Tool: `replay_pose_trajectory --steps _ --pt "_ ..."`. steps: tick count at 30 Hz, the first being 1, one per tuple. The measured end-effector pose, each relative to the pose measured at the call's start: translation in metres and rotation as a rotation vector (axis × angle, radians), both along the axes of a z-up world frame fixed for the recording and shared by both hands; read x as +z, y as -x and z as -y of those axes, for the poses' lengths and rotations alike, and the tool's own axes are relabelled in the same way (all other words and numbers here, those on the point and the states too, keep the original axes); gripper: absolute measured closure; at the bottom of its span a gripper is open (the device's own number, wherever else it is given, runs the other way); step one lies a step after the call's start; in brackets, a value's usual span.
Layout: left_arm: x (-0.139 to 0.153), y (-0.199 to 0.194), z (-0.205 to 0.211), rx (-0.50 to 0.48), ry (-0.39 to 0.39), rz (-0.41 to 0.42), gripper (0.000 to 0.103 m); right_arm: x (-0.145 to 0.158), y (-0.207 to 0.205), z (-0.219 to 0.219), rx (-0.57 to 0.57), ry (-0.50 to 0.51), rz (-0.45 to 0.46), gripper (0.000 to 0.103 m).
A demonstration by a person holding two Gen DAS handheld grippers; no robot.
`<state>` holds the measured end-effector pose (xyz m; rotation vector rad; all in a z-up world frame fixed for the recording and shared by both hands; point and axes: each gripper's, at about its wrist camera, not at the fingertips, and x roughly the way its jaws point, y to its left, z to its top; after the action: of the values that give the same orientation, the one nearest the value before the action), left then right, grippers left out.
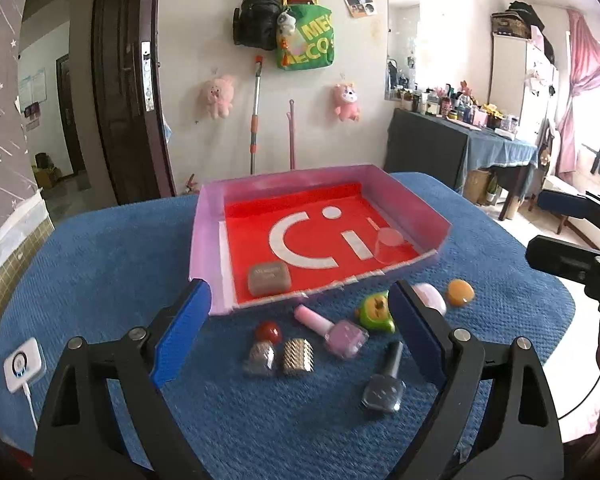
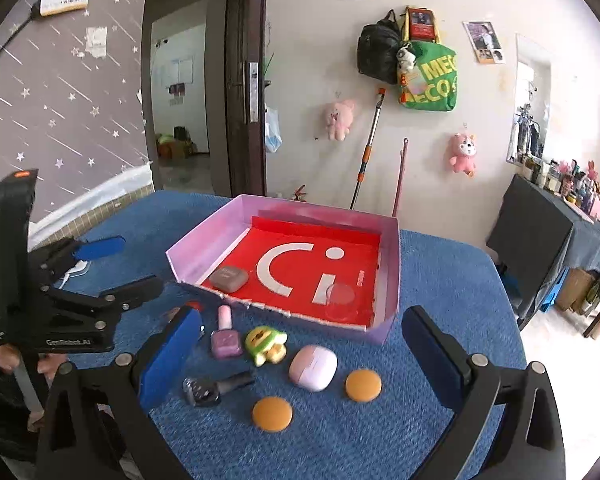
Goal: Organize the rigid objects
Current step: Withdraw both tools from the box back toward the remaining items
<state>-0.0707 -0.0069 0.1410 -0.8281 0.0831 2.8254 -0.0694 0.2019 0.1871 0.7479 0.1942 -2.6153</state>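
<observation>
both the left gripper (image 1: pixel 300 320) and right gripper (image 2: pixel 302 354) hang spread, empty, above loose nail polishes, since the pink tray (image 2: pixel 392 240) awaits them.

Green tote bag (image 1: pixel 305 38); black backpack (image 2: pixel 378 54); pink plush toys (image 1: pixel 216 96)

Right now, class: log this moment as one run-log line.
left tool: open, empty | right tool: open, empty | box: grey case, clear cup

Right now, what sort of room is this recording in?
Probably a lived-in bedroom at home: plush toys and a backpack hang on the wall, pink curtains frame a window, and a side table holds cosmetics bottles.
</observation>
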Motion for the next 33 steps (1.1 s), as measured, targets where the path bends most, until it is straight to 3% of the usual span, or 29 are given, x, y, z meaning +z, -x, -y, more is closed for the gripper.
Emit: replay_pose_trajectory --steps 7,17,25,33 --pt "-0.003 -0.034 -0.010 -0.015 -0.002 -0.035 0.012 -0.004 -0.040 -0.011 -0.019 -0.002 -0.019 0.000" --pt "-0.039 -0.065 -0.015 -0.034 -0.037 0.019 0.012 -0.037 -0.081 -0.014 -0.034 -0.009 -0.010 0.000" --pt "-0.072 -0.060 -0.013 -0.025 -0.035 0.116 0.012 -0.089 -0.068 -0.010 -0.060 -0.017 0.080 0.000" --pt "-0.096 -0.038 -0.015 -0.042 -0.024 0.227 0.012 -0.119 -0.039 -0.006 -0.060 -0.017 0.162 0.000"
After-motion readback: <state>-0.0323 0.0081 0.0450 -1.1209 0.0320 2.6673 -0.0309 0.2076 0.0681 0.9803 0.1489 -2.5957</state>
